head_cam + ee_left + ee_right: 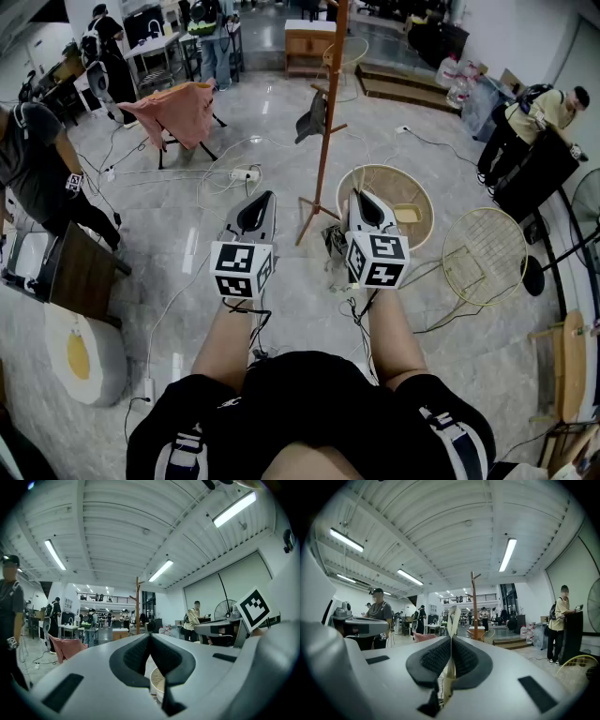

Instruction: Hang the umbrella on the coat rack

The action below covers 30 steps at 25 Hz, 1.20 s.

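The wooden coat rack [323, 122] stands on the floor just ahead, between my two grippers; it also shows as a thin pole [138, 604] in the left gripper view and as a pole [474, 606] in the right gripper view. My right gripper [361, 199] is shut on a thin cream strap [452, 616] that loops up above its jaws [451, 639]. A dark bundle [335, 242], apparently the folded umbrella, hangs under this gripper and is mostly hidden. My left gripper [265, 197] is shut with nothing between its pads [150, 637].
A dark item [310, 117] hangs on a lower peg of the rack. A round wicker basket [427, 202] and a wire disc [483, 255] lie to the right. Cables cross the floor. At the left are a pink cloth on a stand [178, 108] and people.
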### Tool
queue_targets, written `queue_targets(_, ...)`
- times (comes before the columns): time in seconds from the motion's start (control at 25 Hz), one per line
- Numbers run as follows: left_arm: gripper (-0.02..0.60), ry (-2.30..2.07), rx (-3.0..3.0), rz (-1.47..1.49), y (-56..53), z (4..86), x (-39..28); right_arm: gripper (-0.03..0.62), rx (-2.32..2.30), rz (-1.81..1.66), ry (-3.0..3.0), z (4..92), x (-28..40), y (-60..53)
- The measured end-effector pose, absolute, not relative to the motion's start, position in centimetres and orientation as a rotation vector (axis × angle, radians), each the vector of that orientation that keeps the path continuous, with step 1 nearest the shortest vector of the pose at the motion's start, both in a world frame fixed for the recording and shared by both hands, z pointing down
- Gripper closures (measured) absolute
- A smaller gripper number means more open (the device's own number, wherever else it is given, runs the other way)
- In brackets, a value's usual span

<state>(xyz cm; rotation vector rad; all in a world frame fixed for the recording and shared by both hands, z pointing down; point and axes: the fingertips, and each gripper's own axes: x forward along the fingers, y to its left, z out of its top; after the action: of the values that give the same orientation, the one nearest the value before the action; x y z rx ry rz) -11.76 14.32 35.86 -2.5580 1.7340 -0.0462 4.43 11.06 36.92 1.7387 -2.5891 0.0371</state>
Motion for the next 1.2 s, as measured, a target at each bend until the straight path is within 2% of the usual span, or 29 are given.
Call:
queue_targets(0.6, 0.569, 1.696, -2.603, -0.068, 13.0, 36.7, -12.9, 0.574, 1.763, -0.005, -2.616, 35.8, 1.8, 11.7)
queue_targets(1.2, 0.569, 1.574, -2.705, -0.084, 5.1, 38.7, -13.9, 0.574, 1.879, -0.012, -2.562, 36.6, -0.1, 4.3)
